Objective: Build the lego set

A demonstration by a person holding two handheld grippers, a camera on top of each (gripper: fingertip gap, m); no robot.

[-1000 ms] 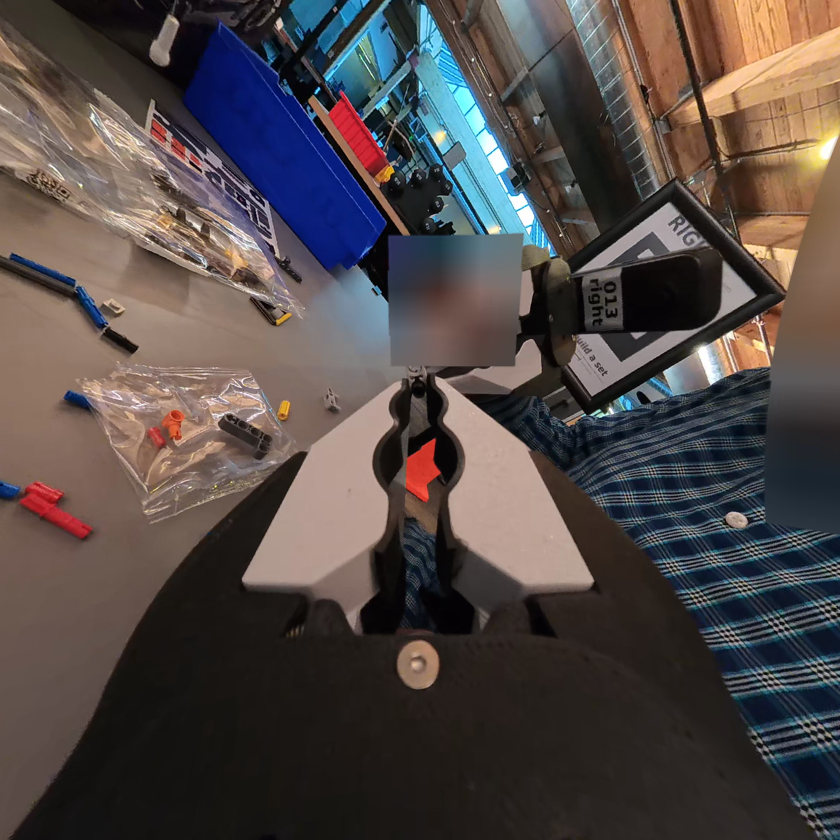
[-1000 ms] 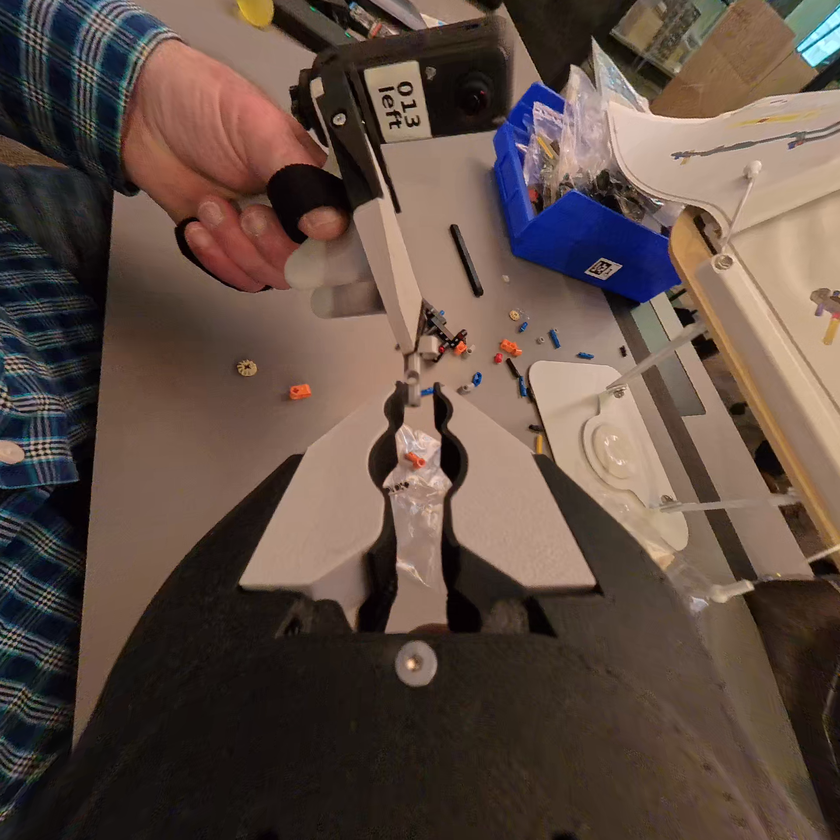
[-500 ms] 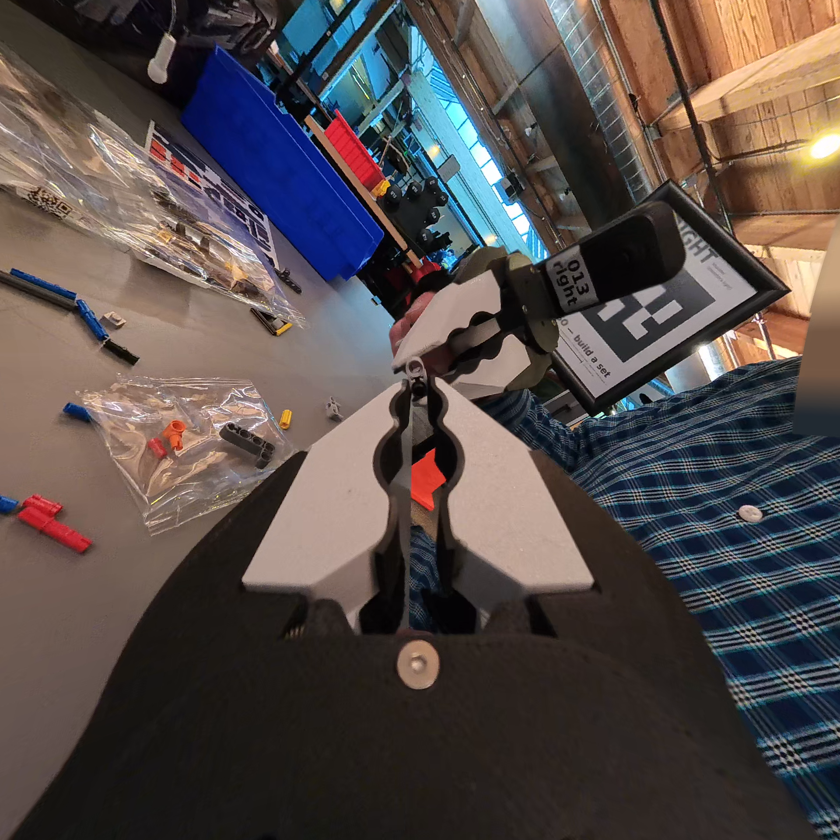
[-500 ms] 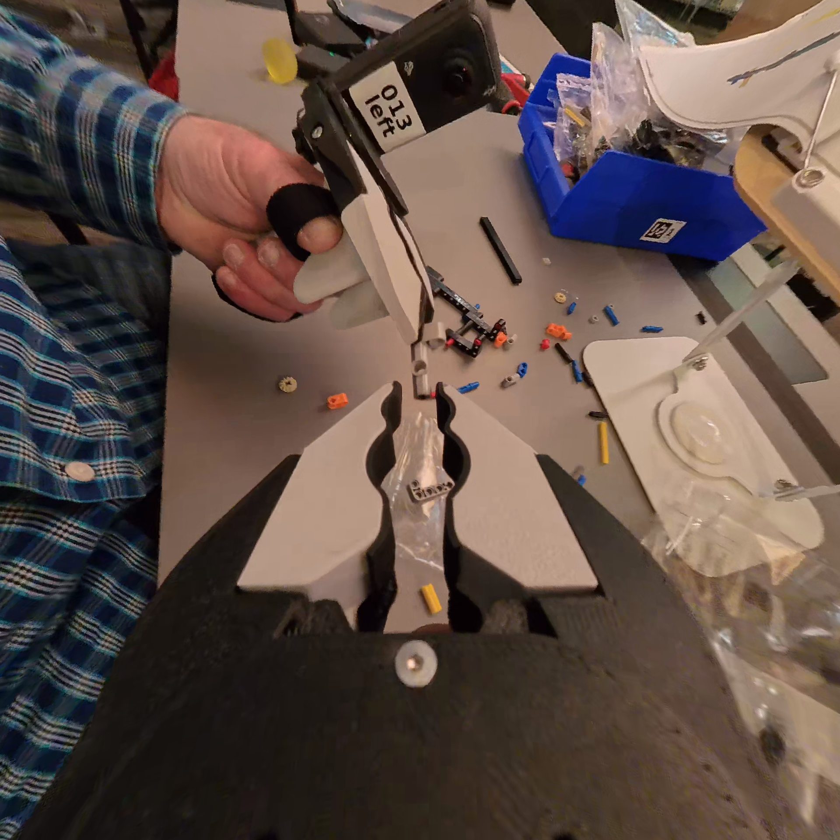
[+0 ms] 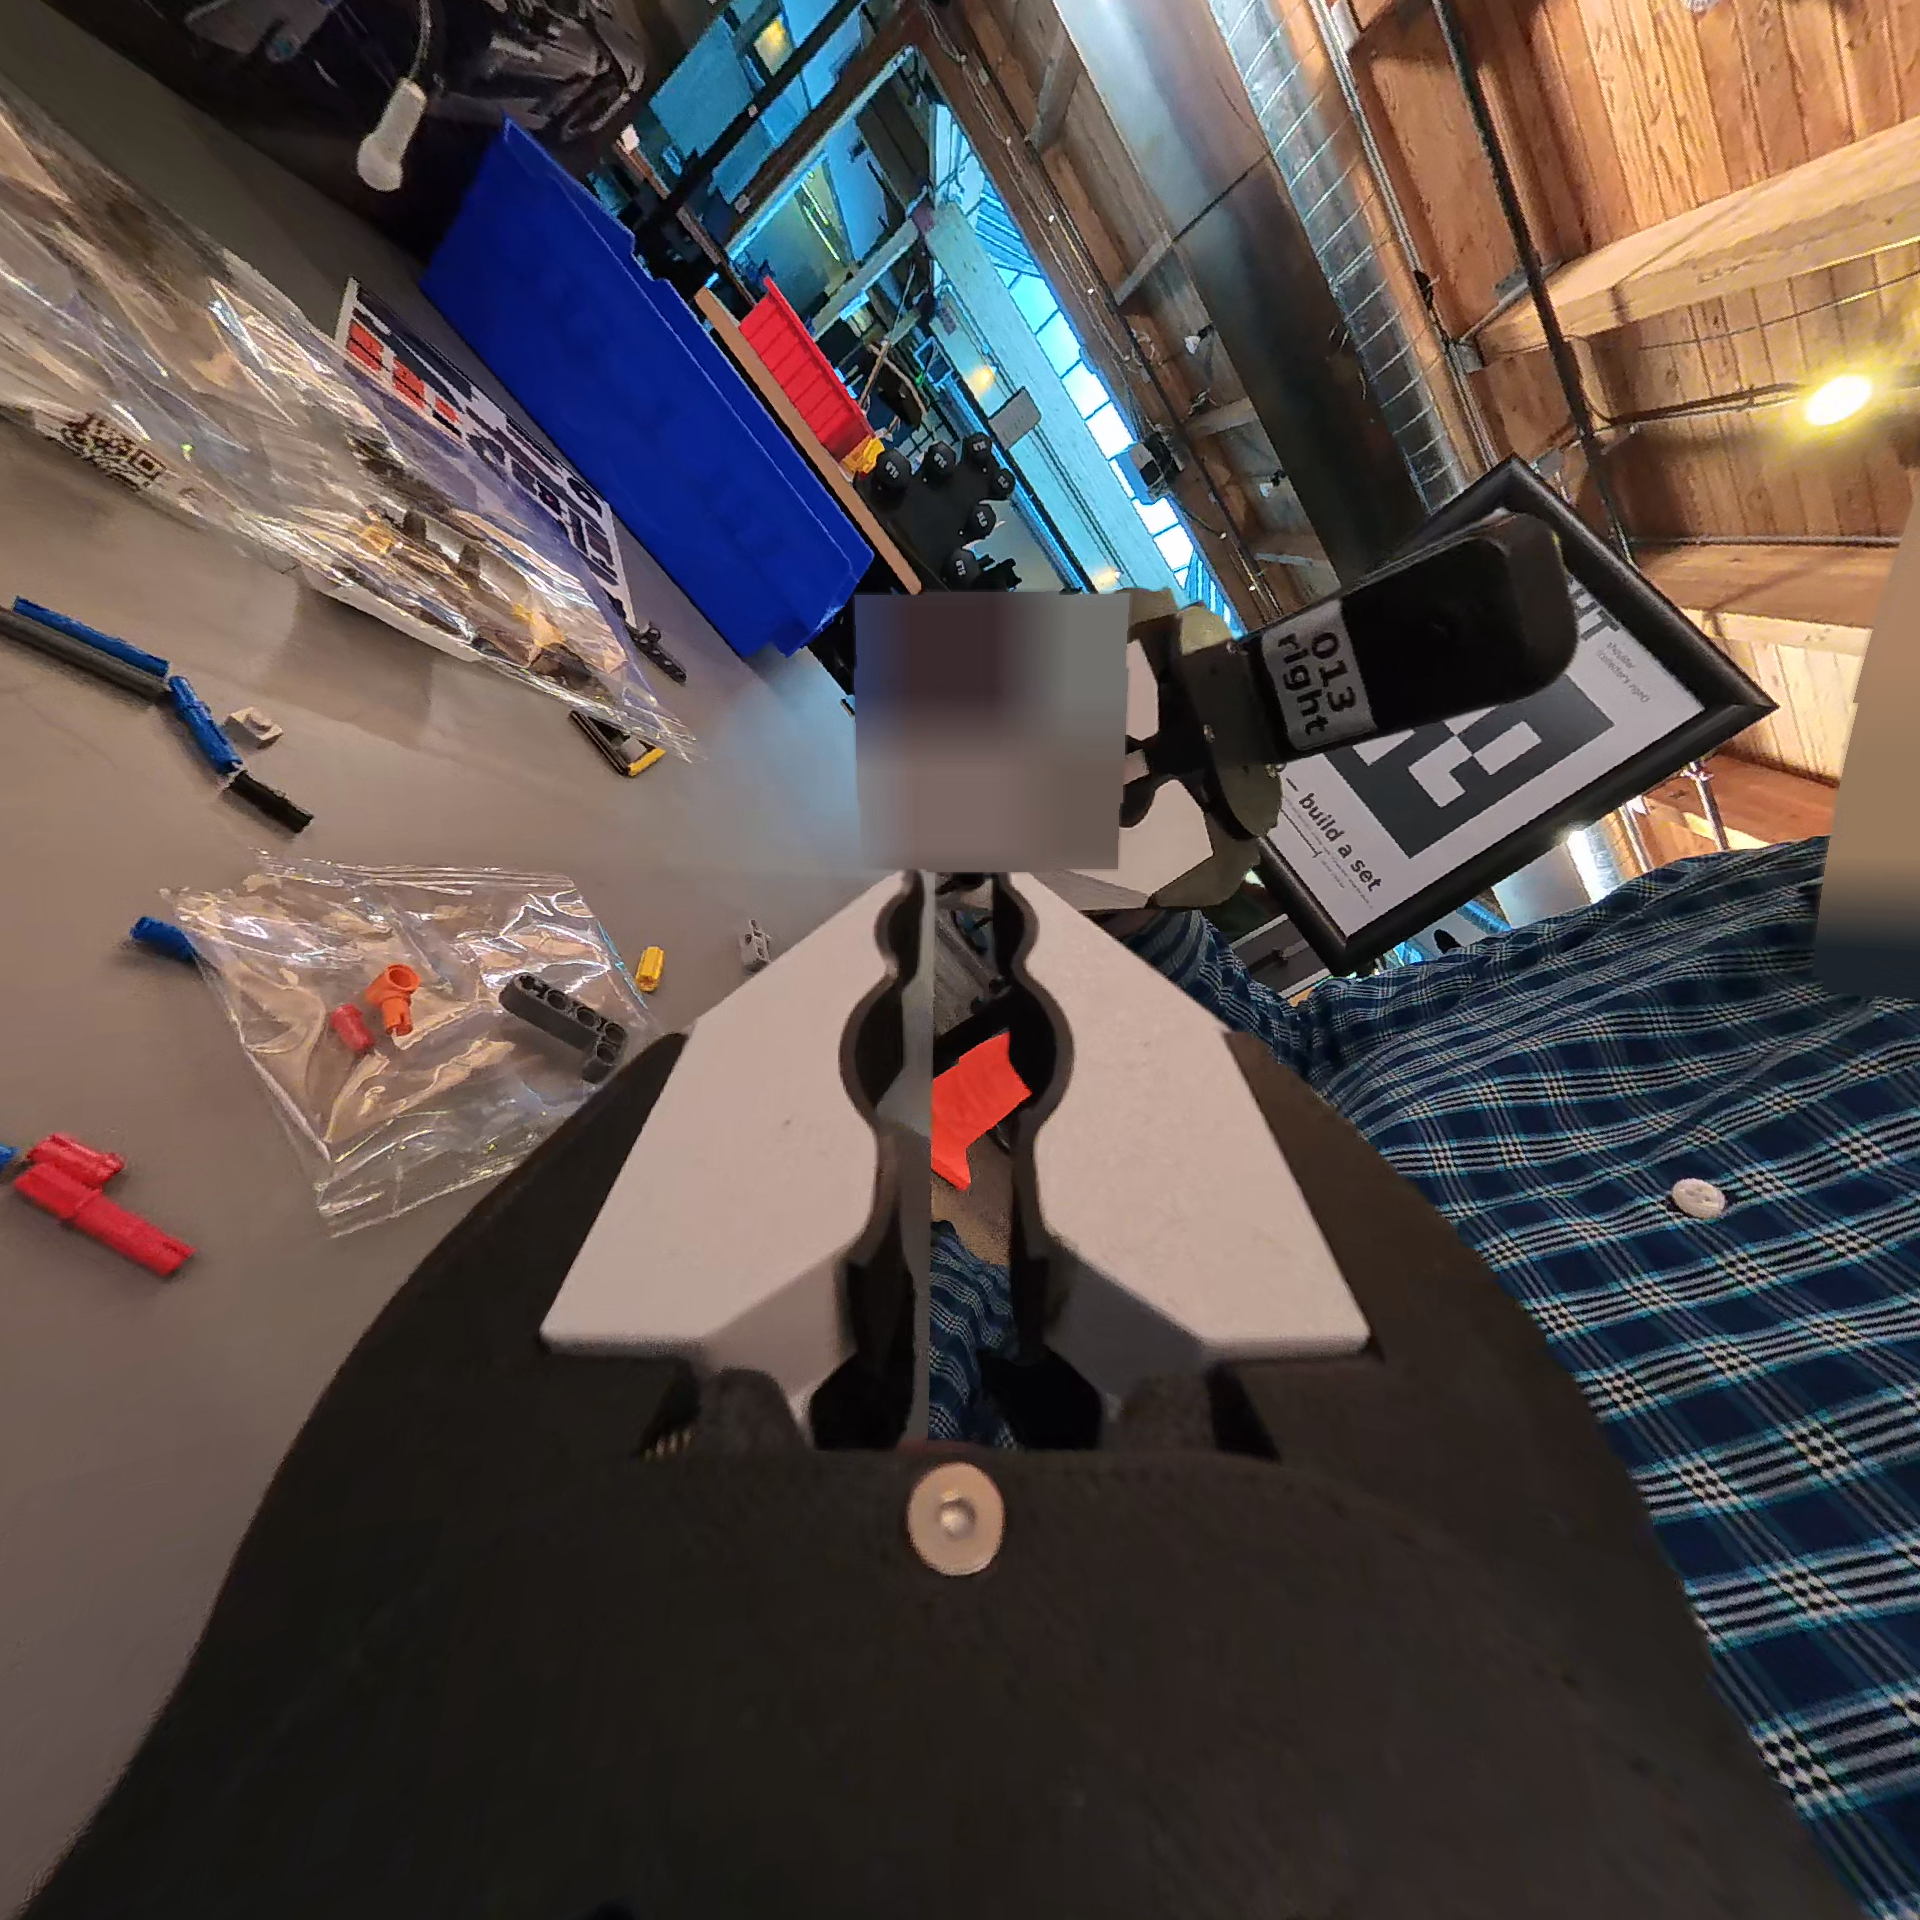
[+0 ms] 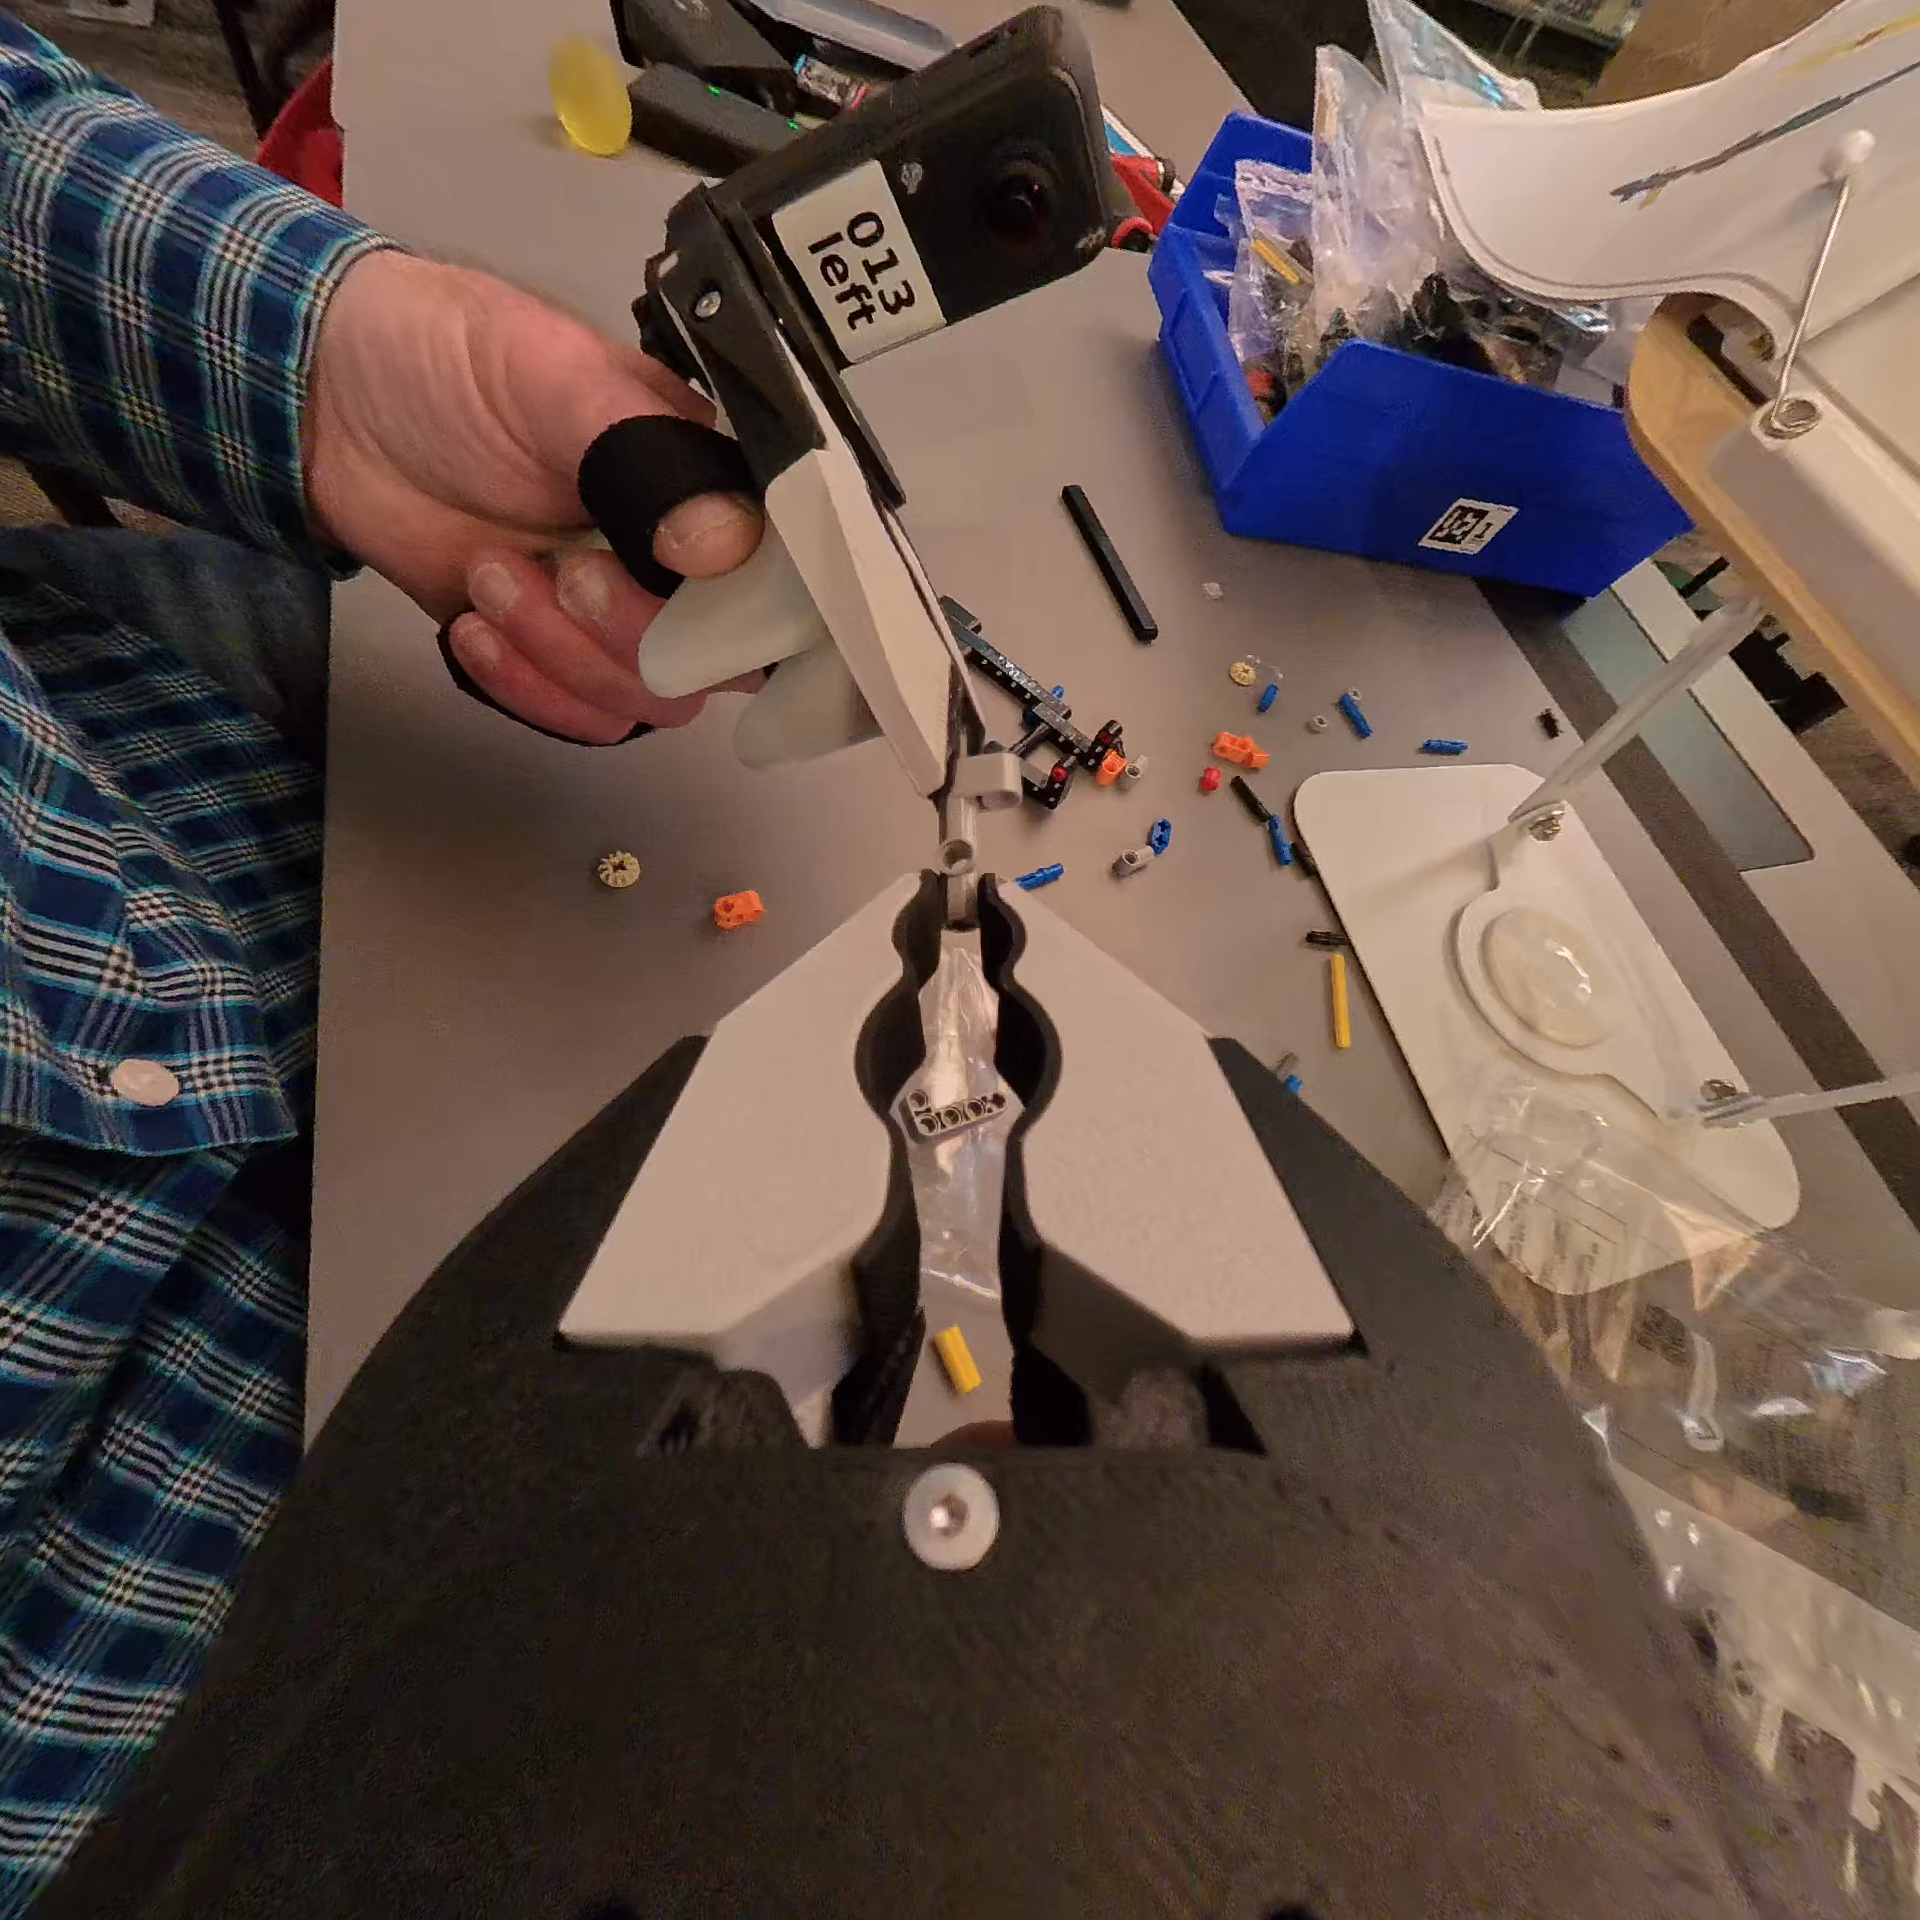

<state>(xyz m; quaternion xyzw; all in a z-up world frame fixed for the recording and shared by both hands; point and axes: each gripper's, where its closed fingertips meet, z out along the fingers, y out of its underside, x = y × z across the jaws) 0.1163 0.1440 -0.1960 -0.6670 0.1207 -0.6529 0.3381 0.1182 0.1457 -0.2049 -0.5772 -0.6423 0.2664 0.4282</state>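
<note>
In the right wrist view, my left gripper (image 6: 951, 774) comes down from the upper left, shut on a small light grey lego connector (image 6: 989, 779). A thin grey holed piece (image 6: 954, 850) hangs from it. Its lower end sits between the tips of my right gripper (image 6: 956, 891), which are closed on it. Both are held above the table. In the left wrist view my left gripper (image 5: 954, 894) has its jaws nearly together, with the tips and the piece hidden behind a blurred patch. The right gripper's camera body (image 5: 1434, 644) shows just beyond.
A black partial build (image 6: 1049, 727) and several loose small pieces lie on the grey table (image 6: 520, 987). A blue bin (image 6: 1434, 468) of bags stands far right, beside a white stand base (image 6: 1455, 935). A clear bag (image 5: 395, 1029), red pieces (image 5: 94, 1195) and a framed sign (image 5: 1507, 769) are nearby. Less than 4 cm separates the two grippers' tips. The black partial build (image 6: 1049, 727) is about 20 centimeters from both grippers' fingertips.
The grey piece hung just above my right fingertips; now its lower end is between them. The two grippers have come closer together.
</note>
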